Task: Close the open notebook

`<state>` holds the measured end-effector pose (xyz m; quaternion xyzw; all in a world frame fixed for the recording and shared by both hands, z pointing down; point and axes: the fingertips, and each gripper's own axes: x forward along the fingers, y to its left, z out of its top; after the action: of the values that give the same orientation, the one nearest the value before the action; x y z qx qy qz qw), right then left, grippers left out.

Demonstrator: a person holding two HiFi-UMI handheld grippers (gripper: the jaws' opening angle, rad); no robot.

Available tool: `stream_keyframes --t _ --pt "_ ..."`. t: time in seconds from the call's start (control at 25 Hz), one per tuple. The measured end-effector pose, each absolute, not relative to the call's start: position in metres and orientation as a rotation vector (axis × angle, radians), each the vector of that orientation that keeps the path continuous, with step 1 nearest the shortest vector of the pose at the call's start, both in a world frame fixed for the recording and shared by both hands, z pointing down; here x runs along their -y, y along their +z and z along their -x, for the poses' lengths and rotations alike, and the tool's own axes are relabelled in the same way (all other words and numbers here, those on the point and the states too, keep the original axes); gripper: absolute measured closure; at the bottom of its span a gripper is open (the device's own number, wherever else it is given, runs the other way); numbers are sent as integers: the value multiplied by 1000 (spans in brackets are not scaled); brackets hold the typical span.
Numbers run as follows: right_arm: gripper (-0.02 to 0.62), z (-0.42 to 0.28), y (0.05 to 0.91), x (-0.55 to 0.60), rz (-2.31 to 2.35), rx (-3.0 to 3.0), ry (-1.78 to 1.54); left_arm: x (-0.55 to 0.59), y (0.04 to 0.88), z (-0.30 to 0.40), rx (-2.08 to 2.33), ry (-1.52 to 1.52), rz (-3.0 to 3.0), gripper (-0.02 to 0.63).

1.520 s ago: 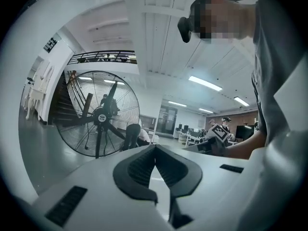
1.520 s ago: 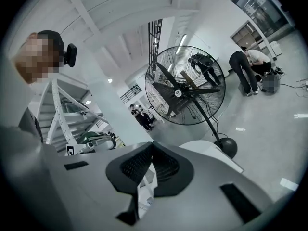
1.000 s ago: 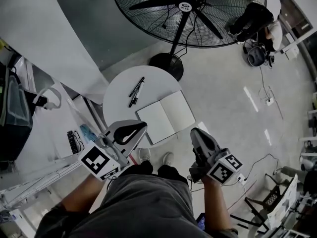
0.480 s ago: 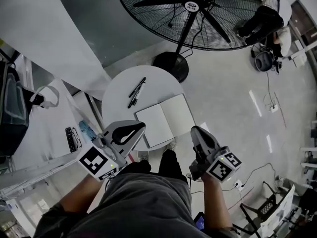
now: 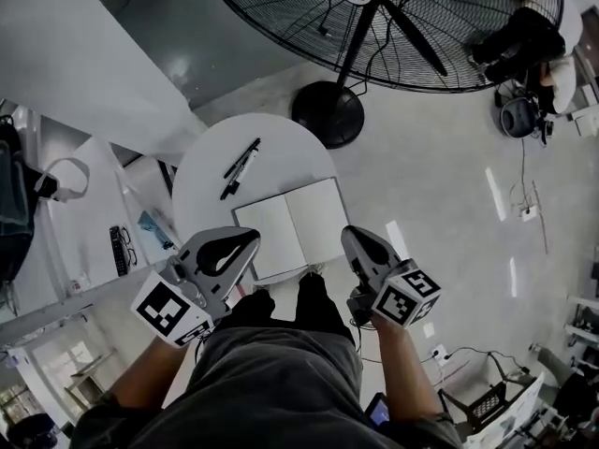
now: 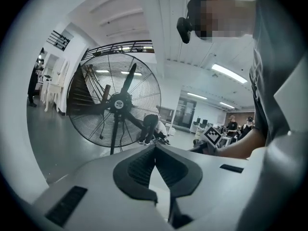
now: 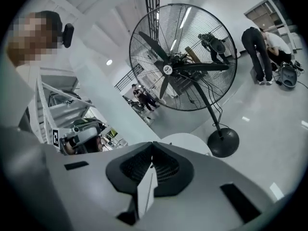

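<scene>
Open notebook lies flat on round white worktop, at the edge nearest the person. 2 pens sit farther back, apart from it. L tool & R tool are both closed w/ nothing btwn jaws. Their tips are over notebook's near corners; can't tell if they touch it.

We see cool, even indoor light, fairly dim in the head view. Ceiling strip lights glow in the left gripper view. The glossy floor carries bright glare streaks at the right. The notebook and the round table read pale and evenly lit. Both gripper views bulge and fall into black at the edges.
</scene>
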<state>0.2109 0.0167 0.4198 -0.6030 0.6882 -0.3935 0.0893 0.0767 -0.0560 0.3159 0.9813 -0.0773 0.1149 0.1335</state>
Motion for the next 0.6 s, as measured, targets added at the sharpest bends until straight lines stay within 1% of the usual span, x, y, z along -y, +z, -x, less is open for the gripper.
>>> stream_keyframes --t 0.28,0.6 --pt "578 -229 475 0 1759 -2239 -1272 57 336 -114 327 386 -2801 591" --pt "578 -236 539 10 1691 -2328 -1407 61 370 -125 471 471 -2727 591"
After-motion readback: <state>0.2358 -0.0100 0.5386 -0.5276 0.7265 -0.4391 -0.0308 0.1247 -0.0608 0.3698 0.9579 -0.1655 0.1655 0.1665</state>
